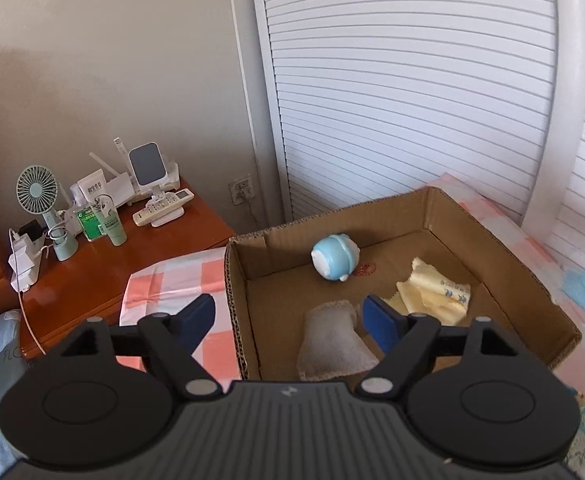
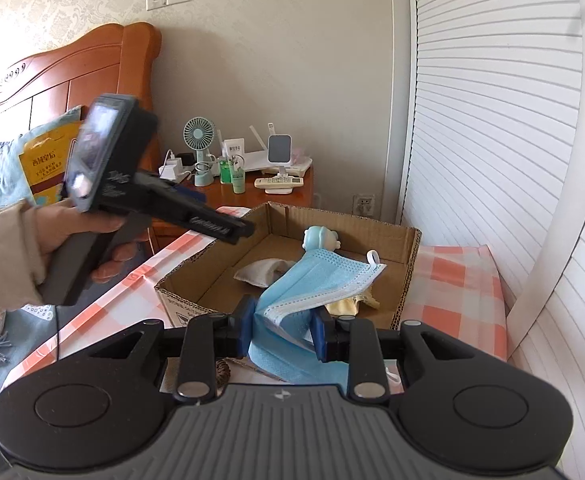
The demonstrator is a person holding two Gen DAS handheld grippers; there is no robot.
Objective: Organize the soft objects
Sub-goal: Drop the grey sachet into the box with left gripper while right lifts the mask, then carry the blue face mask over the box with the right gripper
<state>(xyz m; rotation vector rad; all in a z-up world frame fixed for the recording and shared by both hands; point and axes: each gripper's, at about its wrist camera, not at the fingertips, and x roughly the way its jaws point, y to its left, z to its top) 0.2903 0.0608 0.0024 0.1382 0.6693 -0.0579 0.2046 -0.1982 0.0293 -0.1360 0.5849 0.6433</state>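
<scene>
The right gripper [image 2: 280, 330] is carrying a pale blue pleated face mask [image 2: 316, 284], jaws clenched on its bunched lower half while the rest is draping toward twelve o'clock over the shallow brown cardboard box [image 2: 408, 248] on the pink-checked bed [image 2: 460, 280]. It is looking feather-light and floppy, so gripping the gathered fabric, not the thin white ear loop [image 2: 374, 258], seems the safer hold. The left gripper [image 1: 288, 322] is hovering over the box's near-left corner with its jaws released and nothing between them; a limp grey cloth pouch [image 1: 334, 342] is lying just beyond them. At twelve o'clock in the box a round light-blue plush toy [image 1: 334, 256] is resting, with a crumpled yellow cloth [image 1: 436, 292] at two o'clock.
</scene>
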